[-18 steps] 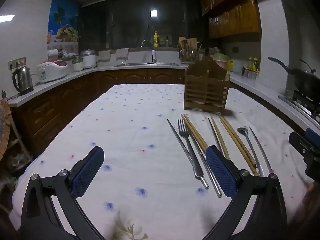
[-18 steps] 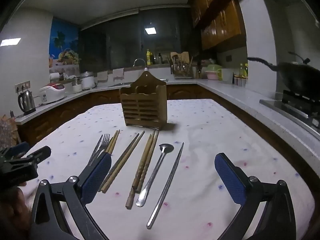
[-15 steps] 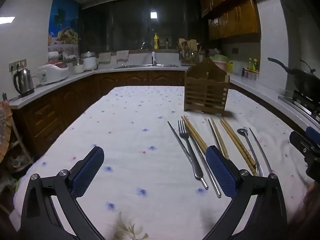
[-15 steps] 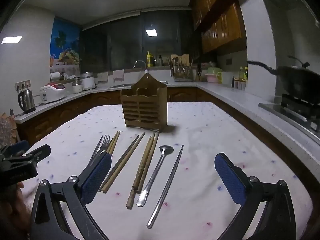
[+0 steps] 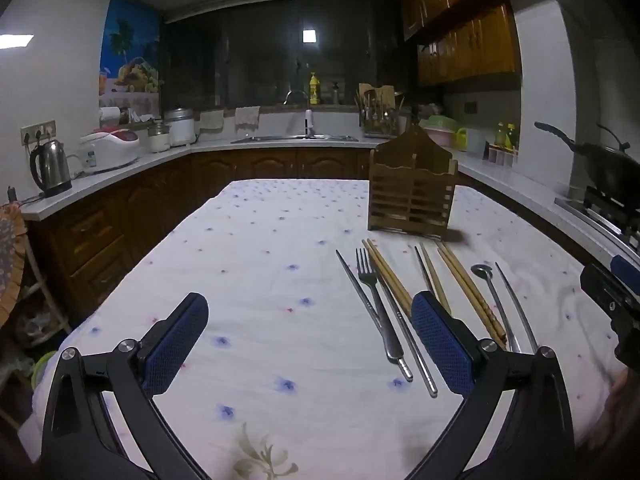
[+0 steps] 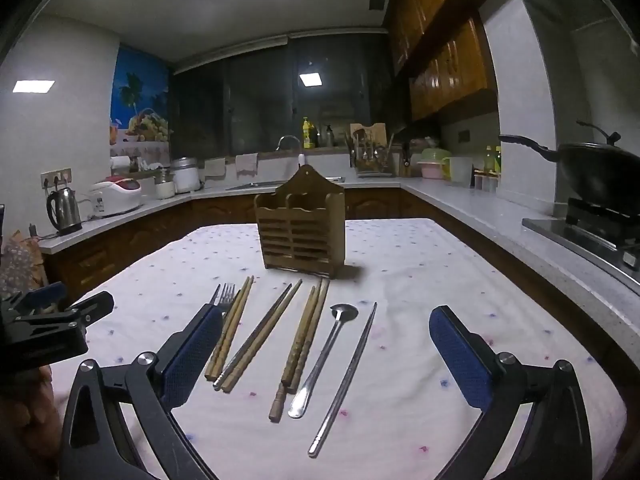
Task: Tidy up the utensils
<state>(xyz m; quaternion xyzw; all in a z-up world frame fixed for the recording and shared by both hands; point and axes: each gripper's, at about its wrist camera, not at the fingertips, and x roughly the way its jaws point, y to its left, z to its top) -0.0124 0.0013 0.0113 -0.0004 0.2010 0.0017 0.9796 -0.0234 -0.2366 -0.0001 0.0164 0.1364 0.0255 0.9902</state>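
We hold the left gripper (image 5: 308, 344) over the white flowered tablecloth (image 5: 256, 240) with its jaws spread wide and nothing between them. Taking the wooden utensil holder (image 5: 412, 196) as our landmark, the utensils lie in a row on the cloth just in front of it, handles pointing toward us. From the left wrist view the fork (image 5: 376, 308) and a metal chopstick beside it lie just outside the left gripper's right-hand pad, which hides part of the wooden chopsticks (image 5: 388, 276).

Our right gripper (image 6: 326, 356) also hovers with its jaws fully apart, gripping nothing. In front of the holder (image 6: 300, 228), the carved wooden chopsticks (image 6: 302, 344), the spoon (image 6: 326, 356) and a long metal chopstick (image 6: 346, 376) lie on the cloth in the gap between the pads, untouched. Another chopstick pair (image 6: 260, 336) lies nearer the left-hand pad, and the fork (image 6: 226, 294) shows only its tines beyond that pad. The holder stands upright; we cannot see into it.
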